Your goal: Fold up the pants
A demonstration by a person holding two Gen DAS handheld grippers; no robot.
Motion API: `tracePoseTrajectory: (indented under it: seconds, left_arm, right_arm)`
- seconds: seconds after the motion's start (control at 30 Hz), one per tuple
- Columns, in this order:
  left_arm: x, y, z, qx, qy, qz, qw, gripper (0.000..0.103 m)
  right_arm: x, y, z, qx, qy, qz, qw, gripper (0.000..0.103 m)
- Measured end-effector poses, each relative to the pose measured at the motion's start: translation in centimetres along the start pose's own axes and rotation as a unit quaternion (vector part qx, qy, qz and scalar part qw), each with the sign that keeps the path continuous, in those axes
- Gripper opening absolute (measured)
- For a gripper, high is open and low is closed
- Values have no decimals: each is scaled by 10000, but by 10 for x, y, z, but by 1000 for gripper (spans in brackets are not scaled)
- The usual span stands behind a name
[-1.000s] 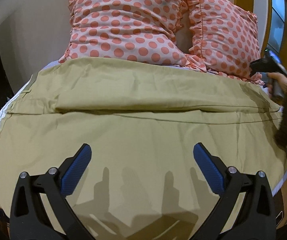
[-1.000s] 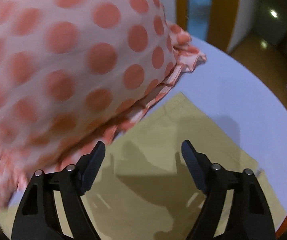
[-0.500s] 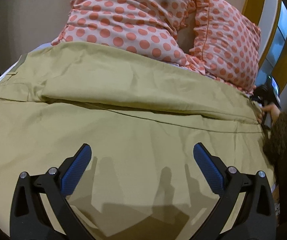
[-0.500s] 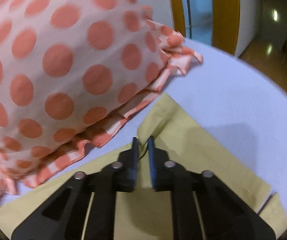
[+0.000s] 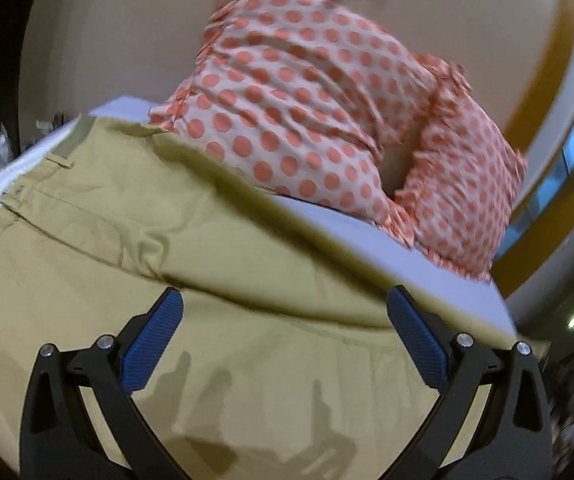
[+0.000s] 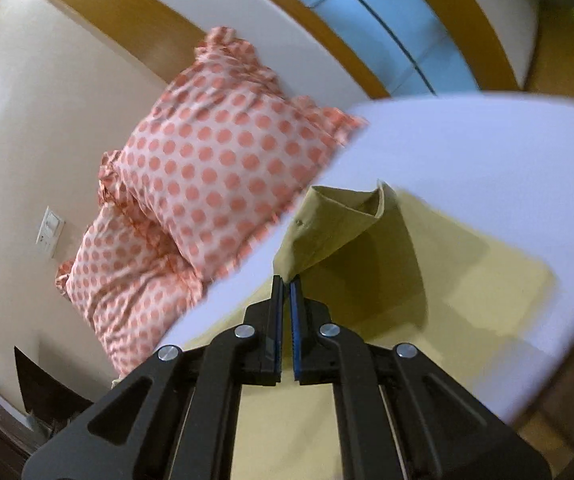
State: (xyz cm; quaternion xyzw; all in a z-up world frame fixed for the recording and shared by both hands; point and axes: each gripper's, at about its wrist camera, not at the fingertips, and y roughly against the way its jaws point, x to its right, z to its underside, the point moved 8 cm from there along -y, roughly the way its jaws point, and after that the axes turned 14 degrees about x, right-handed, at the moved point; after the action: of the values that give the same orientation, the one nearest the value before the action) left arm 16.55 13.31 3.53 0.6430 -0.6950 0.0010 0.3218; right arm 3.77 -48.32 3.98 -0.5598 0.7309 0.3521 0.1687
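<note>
Khaki pants [image 5: 167, 260] lie spread across a bed with a pale lilac sheet [image 5: 427, 264], the waistband at the left. My left gripper [image 5: 285, 344] is open and empty just above the pants' middle. My right gripper [image 6: 285, 284] is shut on a hem corner of the pants [image 6: 339, 228] and holds it lifted off the sheet [image 6: 467, 152], so the cloth hangs in a peak over the rest of the leg.
Two pink pillows with orange dots [image 5: 307, 120] [image 6: 215, 168] lean against the cream wall at the head of the bed. A window with a yellow frame [image 6: 367, 12] is at the right. The bed edge drops off at the right [image 6: 559, 380].
My right gripper closed on the pant hem corner and has raised it off the bed. My left gripper has swung left and tilted, staying open over the pants.
</note>
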Motion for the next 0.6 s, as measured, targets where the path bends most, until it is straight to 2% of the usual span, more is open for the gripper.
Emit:
tracePoseTrajectory:
  seconds: [0.1,0.2,0.33,0.4,0.43,0.47,0.5,0.53,0.57,0.6]
  left_arm:
    - [-13,-36,-9,-380,252,-91,9989,101]
    - [-24,-72,-17,-586,319,-411,9969,100]
    - [-32,-110,-24,-802,608,-503,9936,88]
    - [-41,-136,-26,-954,821,-546,9905,77]
    - [-44,-145,-26,-1026,869,-563,9893,67]
    - [-49,-159,-25,-1150,979,-579,9868,45]
    - [-54,-168,-23,-1241,1079,-554,9848,27]
    - [-60,-174,-21,-1321,1185,-588,9824,3]
    - [-64,-172,-20,-1303,1350,-590,9805,2]
    - [-63,-164,-22,-1189,1333,-558,9823,2]
  right_arm:
    - [17,6,15,-169,-218,66,9996,3]
    - [17,9,19,-131,-179,55,9997,4]
    - [13,7,15,-78,-149,6,9999,3]
    - [12,6,12,-65,-146,-18,9999,3]
    - [12,5,11,-65,-136,-19,9999,3]
    - [14,5,12,-62,-145,-12,9999,3]
    - [14,3,11,-61,-154,-19,9999,3]
    - [13,1,9,-57,-165,-30,9998,3]
    - [13,-1,7,-54,-227,-60,9997,4]
    - [12,-2,5,-47,-248,-82,9996,3]
